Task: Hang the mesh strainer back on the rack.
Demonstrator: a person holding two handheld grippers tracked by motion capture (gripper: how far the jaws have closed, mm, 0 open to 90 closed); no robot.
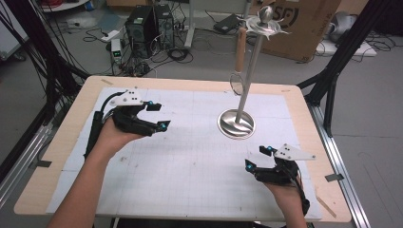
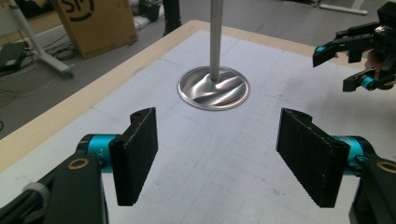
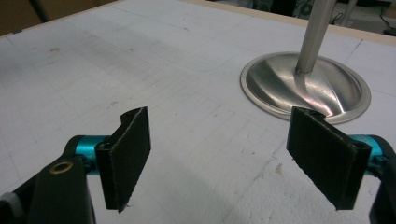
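Black pads (image 2: 137,154) of the left gripper (image 2: 219,156) are seen close up, spread wide with nothing between them. Beyond them, the white table (image 1: 190,156) is seen, and on it the tall metal stand (image 1: 236,123) is set, well apart from both grippers and ahead of their fingers. Its round base (image 3: 306,86) is seen near the right gripper (image 3: 233,158), whose jaws are also held wide with nothing between them.

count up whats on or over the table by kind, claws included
claws: 2, left claw and right claw, both open and empty
metal stand: 1
wooden-handled utensil hanging from the stand: 1
total: 4
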